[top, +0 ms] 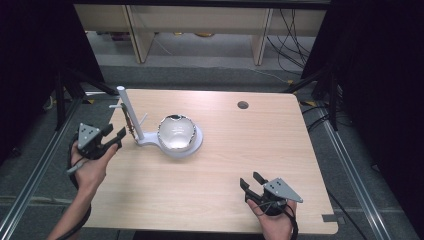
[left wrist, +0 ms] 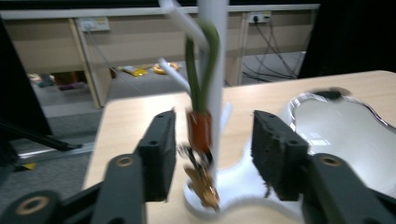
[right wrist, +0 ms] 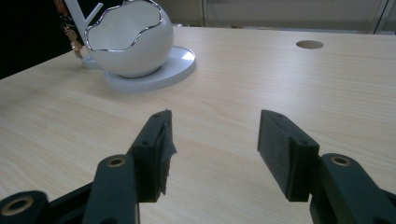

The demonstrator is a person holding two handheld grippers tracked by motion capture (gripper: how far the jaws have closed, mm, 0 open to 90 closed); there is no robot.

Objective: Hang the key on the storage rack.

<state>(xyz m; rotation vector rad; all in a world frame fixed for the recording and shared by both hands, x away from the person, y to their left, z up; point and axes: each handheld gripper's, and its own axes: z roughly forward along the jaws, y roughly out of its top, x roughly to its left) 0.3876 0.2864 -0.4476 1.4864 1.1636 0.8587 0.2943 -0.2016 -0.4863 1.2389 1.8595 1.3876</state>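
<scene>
A white stand with a tall post [top: 129,112] and side pegs rises at the table's left, joined to a round base [top: 198,141]. A white eggshell-shaped bowl [top: 176,132] with a silver rim sits on that base. From a peg hangs a keychain [left wrist: 200,130]: green cord loop, orange tag, gold charm. My left gripper [top: 116,132] is open, and its jaws stand either side of the keychain [top: 129,122] without touching it. My right gripper [top: 250,178] is open over bare wood at the near right, with nothing between its fingers. It looks toward the bowl [right wrist: 128,46].
A round cable hole [top: 243,105] lies in the table's far right part. Beyond the far edge are pale shelving units [top: 200,22] and floor cables [top: 292,40]. Black curtains and stand legs [top: 62,95] flank the table. Bare wood spreads between the bowl and the right gripper.
</scene>
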